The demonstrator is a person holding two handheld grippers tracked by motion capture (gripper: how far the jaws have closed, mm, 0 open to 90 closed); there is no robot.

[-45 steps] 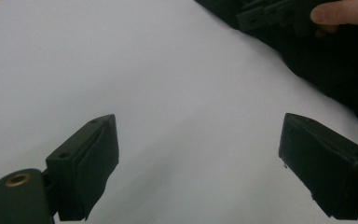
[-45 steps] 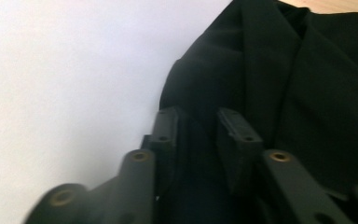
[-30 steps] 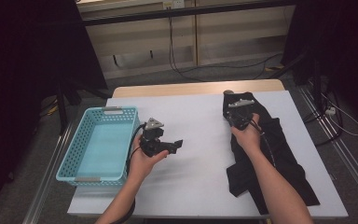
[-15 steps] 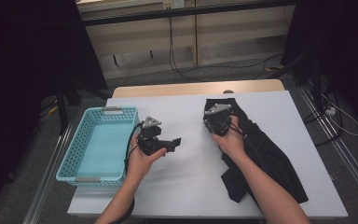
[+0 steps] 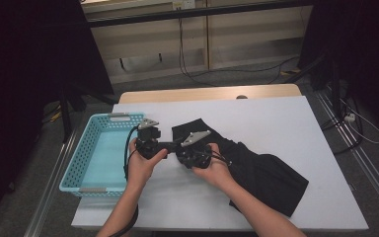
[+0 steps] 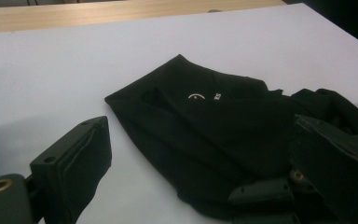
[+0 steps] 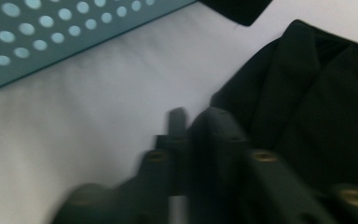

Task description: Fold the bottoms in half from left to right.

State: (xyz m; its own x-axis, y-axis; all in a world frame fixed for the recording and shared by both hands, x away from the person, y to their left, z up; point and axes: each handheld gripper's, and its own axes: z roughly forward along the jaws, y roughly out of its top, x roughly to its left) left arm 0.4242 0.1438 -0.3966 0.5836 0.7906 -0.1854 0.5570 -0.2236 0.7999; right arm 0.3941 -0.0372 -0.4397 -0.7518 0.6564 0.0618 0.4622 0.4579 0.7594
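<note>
Black jaws of the left gripper [image 6: 205,172] stand spread wide and level, with bare white tabletop and the near edge of a black garment [image 6: 223,135] between them; nothing is pinched. That wide stance, judged from the pose, readies this gripper to take the folded edge. The right gripper [image 5: 190,153] sits against the same garment, just right of the left one. Its jaws have just been opening, and in the right gripper view they appear parted with no cloth pressed between the pads, though blur hides the tips; the fabric lies just beside them, so it seems to have let go after folding the cloth over.

Relative to the garment, which lies doubled over on the white table [image 5: 286,118] with a small white logo [image 6: 196,96] facing up, the turquoise perforated basket [image 5: 86,148] stands to its left, near but apart, open side up and with nothing in it. Placed so, the basket looks like the destination, and both hands meet at the garment's basket-side end to gather it.
</note>
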